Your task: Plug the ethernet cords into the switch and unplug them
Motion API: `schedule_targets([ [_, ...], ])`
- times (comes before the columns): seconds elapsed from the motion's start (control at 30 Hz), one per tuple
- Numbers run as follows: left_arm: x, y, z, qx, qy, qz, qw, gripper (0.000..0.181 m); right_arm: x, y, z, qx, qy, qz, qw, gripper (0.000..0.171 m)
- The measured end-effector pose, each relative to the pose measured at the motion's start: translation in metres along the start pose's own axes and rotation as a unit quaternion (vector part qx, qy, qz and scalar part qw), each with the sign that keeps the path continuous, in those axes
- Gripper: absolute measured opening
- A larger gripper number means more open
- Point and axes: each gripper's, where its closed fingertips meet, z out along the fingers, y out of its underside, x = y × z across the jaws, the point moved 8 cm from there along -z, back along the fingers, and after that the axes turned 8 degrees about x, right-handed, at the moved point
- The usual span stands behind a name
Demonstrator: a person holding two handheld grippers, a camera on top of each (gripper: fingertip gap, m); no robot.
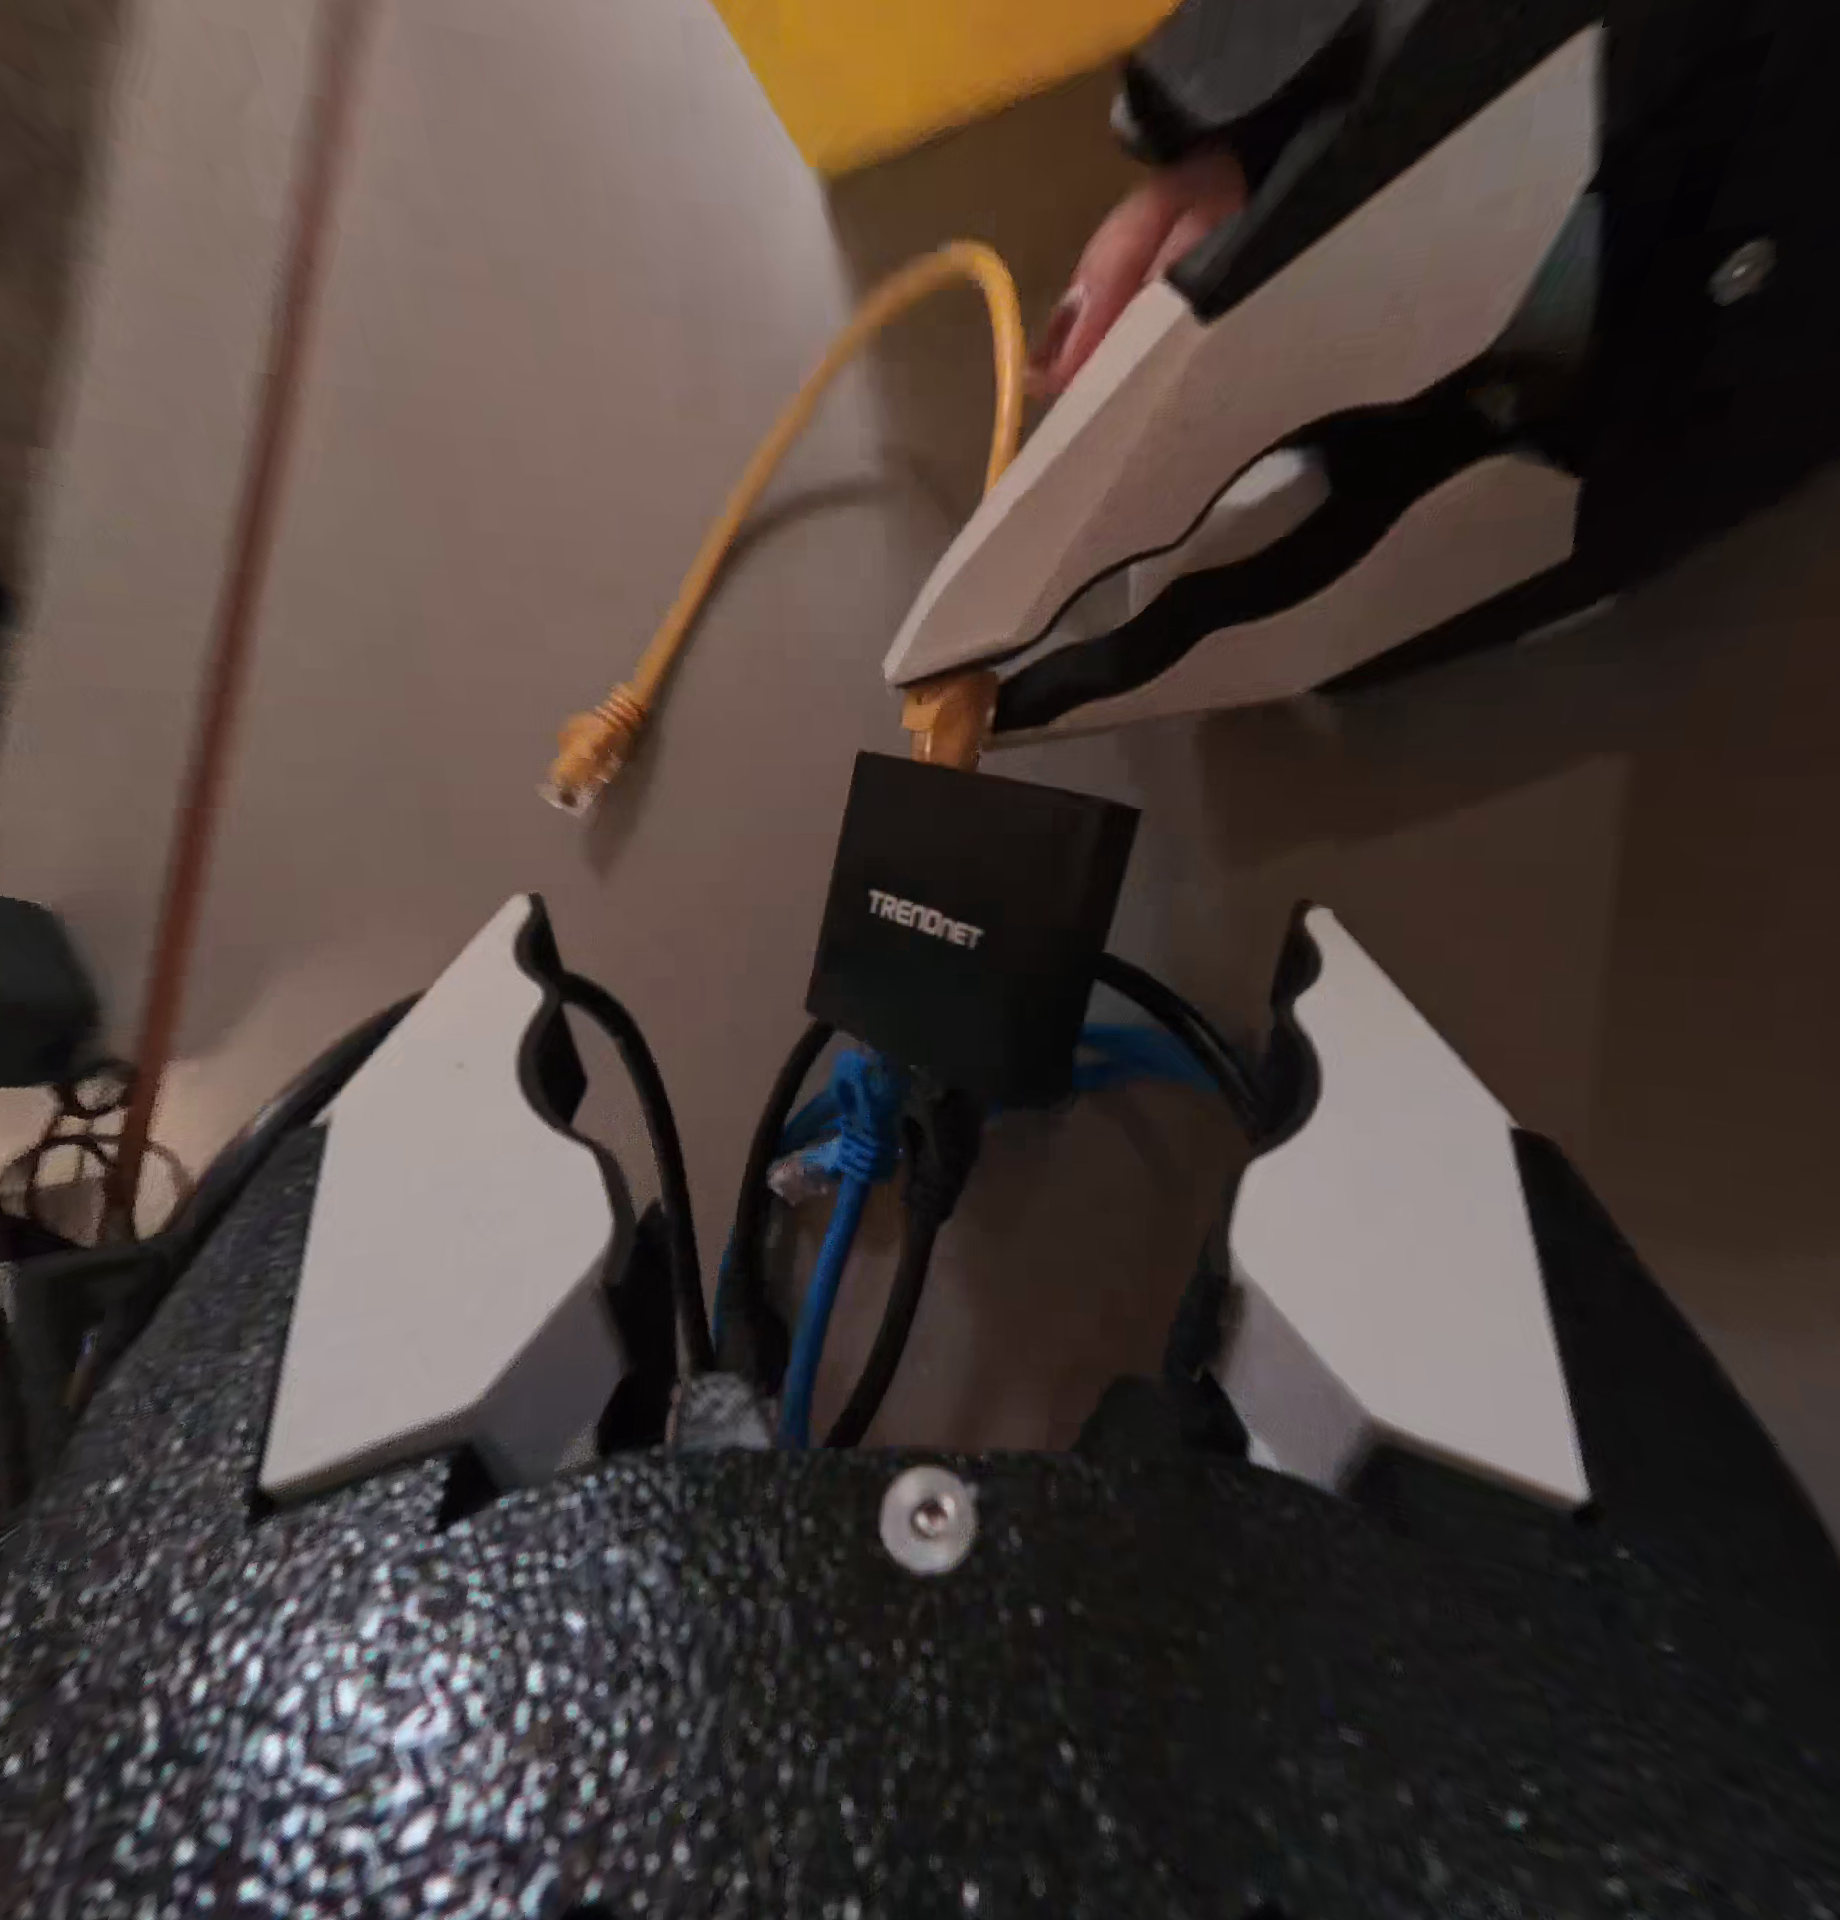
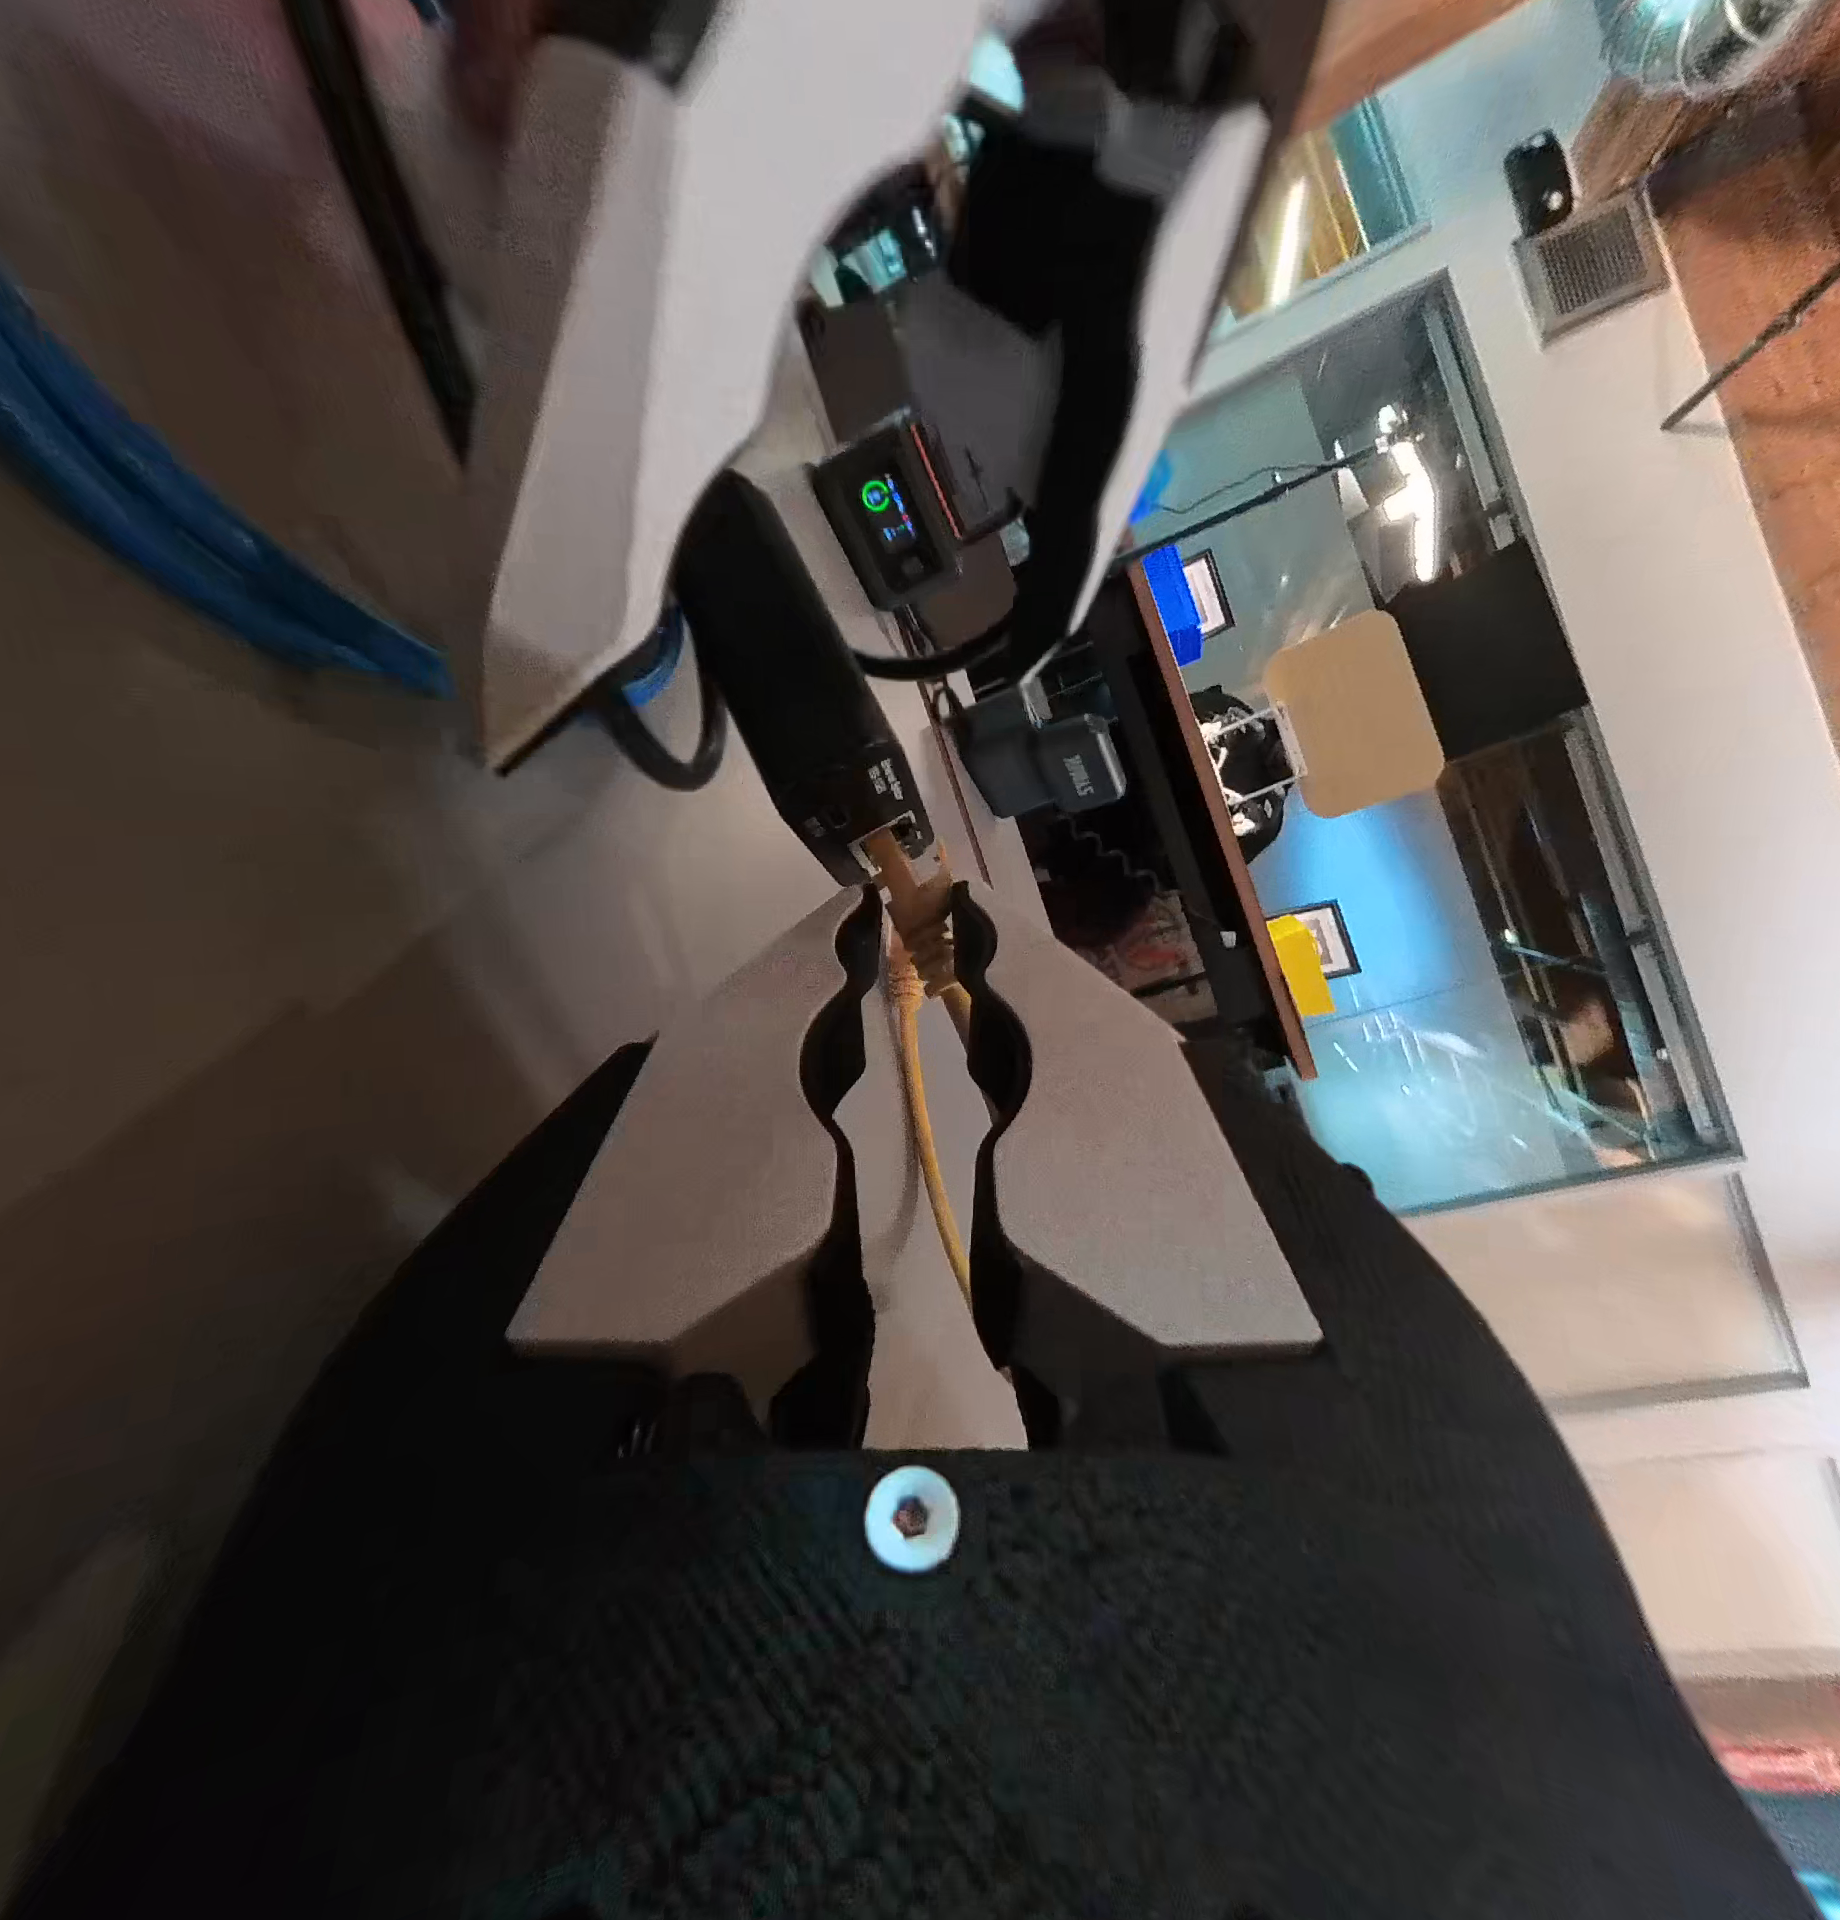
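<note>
I count one black switch [image 1: 973,925], one yellow cord [image 1: 781,447] and one blue cord [image 1: 843,1153]. My right fingers [image 2: 921,909] pinch the yellow plug [image 2: 916,904] at the switch's port. My left fingers [image 1: 921,935] gape open around the switch, above the bench [image 1: 480,520], black cables [image 1: 667,1143] crowding between.

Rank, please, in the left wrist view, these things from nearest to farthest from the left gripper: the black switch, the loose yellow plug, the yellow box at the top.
From the left gripper:
1. The black switch, just past the open fingers, in the middle.
2. The loose yellow plug, farther ahead, to the left.
3. The yellow box, farthest, at the top edge.
</note>
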Motion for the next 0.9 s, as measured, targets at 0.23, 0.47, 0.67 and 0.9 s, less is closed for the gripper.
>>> schedule_targets([
  [0.23,0.022,0.014,0.014,0.109,-0.169,0.136,0.97,0.102,0.009,0.008,-0.007,-0.006,0.017,0.033,0.999,0.012],
  [0.47,0.032,0.017,0.026,0.068,-0.211,0.212,0.952,0.06,0.01,0.003,-0.007,0.002,0.016,0.011,1.0,0.013],
  [0.67,0.029,0.021,0.018,0.058,-0.23,0.213,0.948,0.042,0.009,-0.005,-0.013,0.003,0.018,0.008,1.0,0.013],
  [0.9,0.031,0.02,0.015,0.063,-0.238,0.234,0.941,0.035,0.008,-0.006,-0.016,0.013,0.017,0.016,1.0,0.013],
])
